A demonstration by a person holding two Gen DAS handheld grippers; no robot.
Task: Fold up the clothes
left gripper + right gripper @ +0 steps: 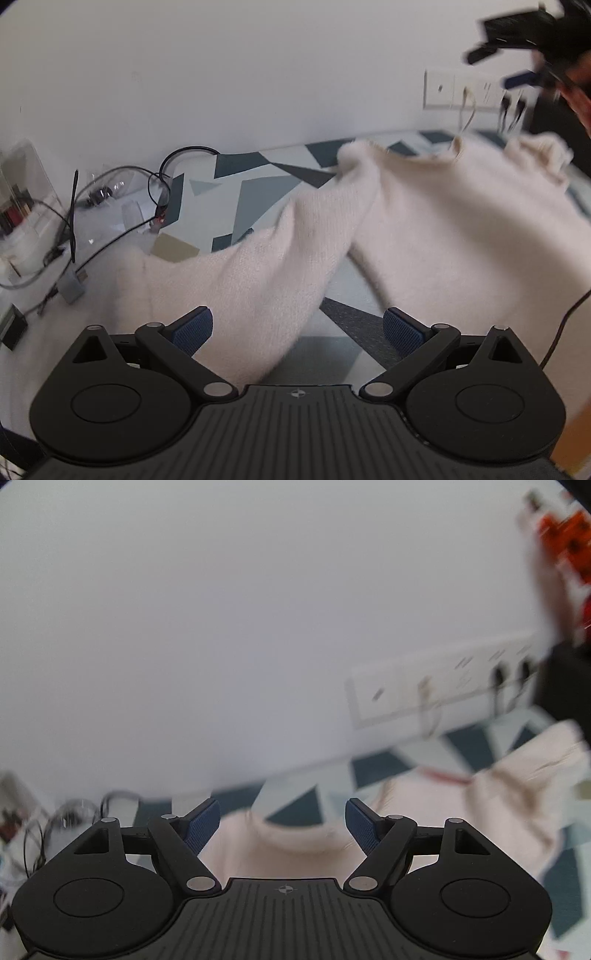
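Observation:
A cream knit sweater (pixel 461 229) is spread over a table mat (pixel 258 184) patterned with blue and grey triangles. One sleeve (pixel 258 266) stretches toward the lower left. My left gripper (pixel 298 330) hangs over the sleeve with its jaws wide apart, and the blue pads (pixel 194 328) press on nothing. At the top right of that view my right gripper (pixel 517 37) shows as a dark blur high above the sweater's far shoulder. In the right wrist view my right gripper (pixel 284 825) is open and empty above the blurred sweater (pixel 517 794) and mat (pixel 376 764).
Black cables (pixel 110 192) and a grey adapter (pixel 72 284) lie on the table at the left, beside a clear organiser box (pixel 18 206). A white socket strip (pixel 461 90) with plugs runs along the wall behind the sweater. Orange items (pixel 569 535) show at the far right.

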